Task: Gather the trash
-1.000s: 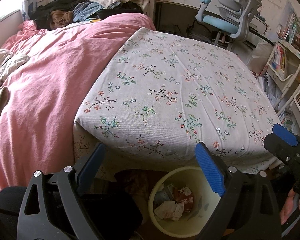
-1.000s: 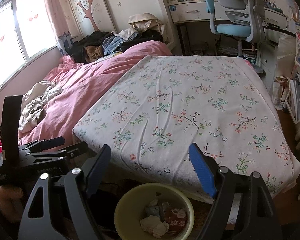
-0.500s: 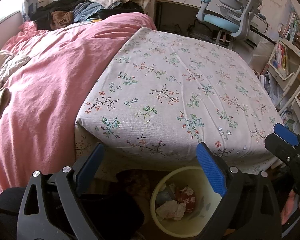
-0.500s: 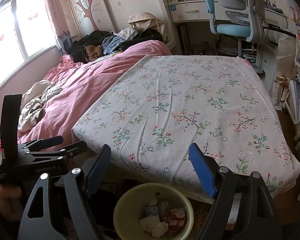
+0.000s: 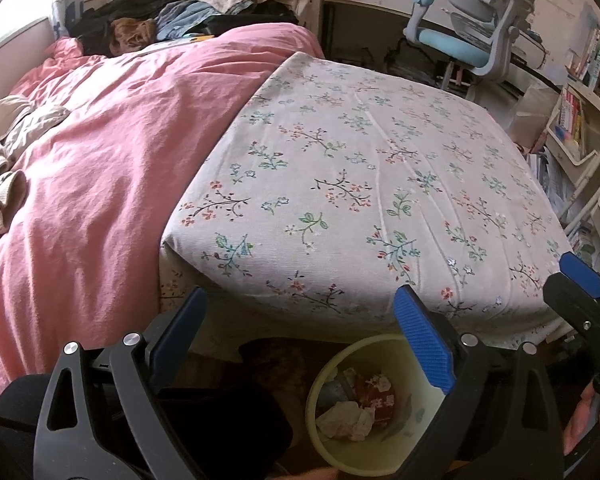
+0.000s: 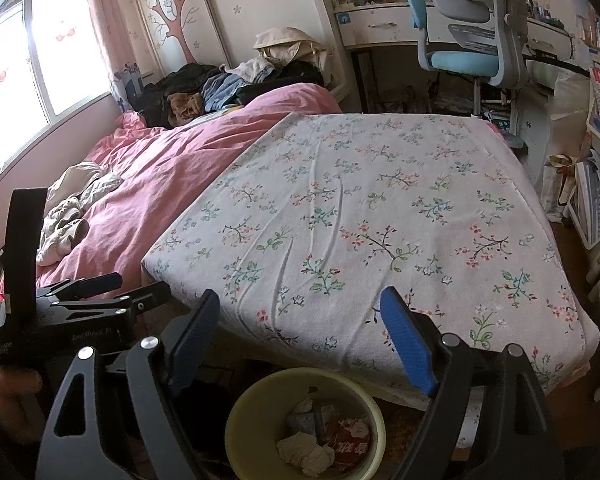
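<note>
A pale yellow trash bin (image 5: 328,376) (image 6: 252,400) stands on the floor at the foot of the bed. It holds crumpled white paper (image 5: 346,420) (image 6: 306,454) and a red wrapper (image 5: 378,394) (image 6: 350,442). My left gripper (image 5: 300,332) is open and empty, above the bin. My right gripper (image 6: 300,328) is open and empty, also above the bin. The right gripper shows at the right edge of the left wrist view (image 5: 580,292). The left gripper shows at the left of the right wrist view (image 6: 100,300).
A bed with a floral cover (image 5: 360,184) (image 6: 360,208) and a pink duvet (image 5: 100,152) fills the view ahead. Clothes (image 5: 180,20) are piled at its head. A blue desk chair (image 6: 468,32), a desk and bookshelves (image 5: 580,120) stand to the right.
Both views have shifted only slightly; the bin sits a little further right in the left wrist view. Both grippers stay open and empty.
</note>
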A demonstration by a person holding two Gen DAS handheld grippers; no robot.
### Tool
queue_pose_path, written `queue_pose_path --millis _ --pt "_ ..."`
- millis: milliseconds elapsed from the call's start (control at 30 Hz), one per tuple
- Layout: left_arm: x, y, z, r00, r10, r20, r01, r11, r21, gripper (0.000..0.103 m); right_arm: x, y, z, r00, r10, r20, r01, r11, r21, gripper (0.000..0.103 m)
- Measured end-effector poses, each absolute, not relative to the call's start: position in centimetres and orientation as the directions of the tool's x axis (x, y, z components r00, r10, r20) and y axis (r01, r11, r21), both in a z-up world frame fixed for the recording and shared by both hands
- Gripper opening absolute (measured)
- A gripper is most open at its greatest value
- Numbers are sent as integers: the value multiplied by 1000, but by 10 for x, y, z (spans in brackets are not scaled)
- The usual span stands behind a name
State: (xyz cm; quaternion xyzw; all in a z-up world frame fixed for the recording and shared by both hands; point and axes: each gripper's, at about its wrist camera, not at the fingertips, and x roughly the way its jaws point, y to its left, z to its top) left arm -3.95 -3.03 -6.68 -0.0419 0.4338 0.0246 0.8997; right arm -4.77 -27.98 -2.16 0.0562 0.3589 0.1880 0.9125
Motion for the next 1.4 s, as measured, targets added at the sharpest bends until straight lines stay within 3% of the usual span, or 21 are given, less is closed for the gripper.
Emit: queue_pose_path --millis 600,1400 --pt "-45 -21 -48 693 78 -717 -151 988 -39 95 -56 -278 -10 753 301 -586 -266 953 149 86" --pt "-49 -24 -36 740 130 -660 -167 986 7 95 -58 -276 -9 766 286 -576 -257 957 133 86"
